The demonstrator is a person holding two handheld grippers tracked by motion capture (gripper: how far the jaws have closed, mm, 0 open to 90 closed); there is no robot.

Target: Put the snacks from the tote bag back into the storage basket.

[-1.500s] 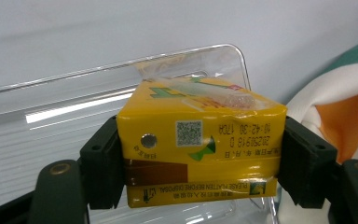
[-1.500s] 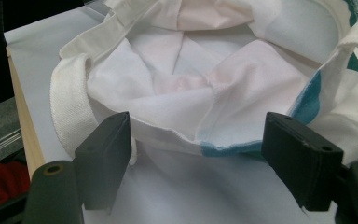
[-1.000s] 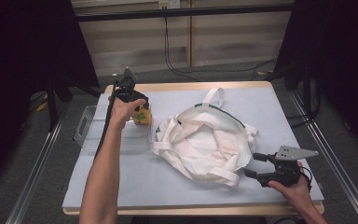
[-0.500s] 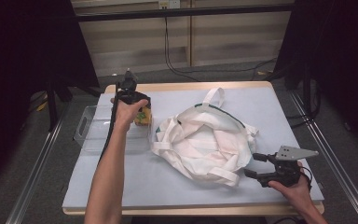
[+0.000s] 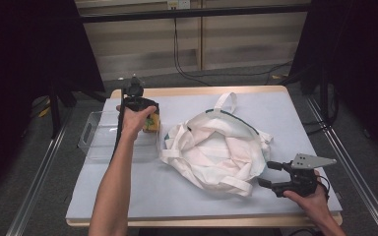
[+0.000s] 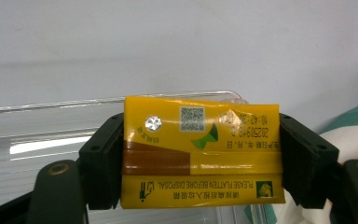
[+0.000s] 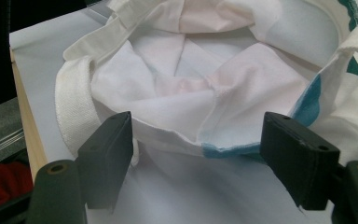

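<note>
My table [image 5: 275, 105] has a pale blue-grey top with a light wood edge; grey carpet floor [image 5: 39, 196] around it; metal rails [image 5: 34, 191] run along both sides; black curtains [image 5: 24, 54] hang left and right; beige panelled wall [image 5: 142, 44] ahead of me; black cables [image 5: 179, 54] trail down it; lighting even.

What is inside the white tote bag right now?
The tote bag lies open; through its mouth show folds of its own white lining, and no item. Its far inner corners are hidden by cloth. The yellow carton sits between the left gripper's jaws.
</note>
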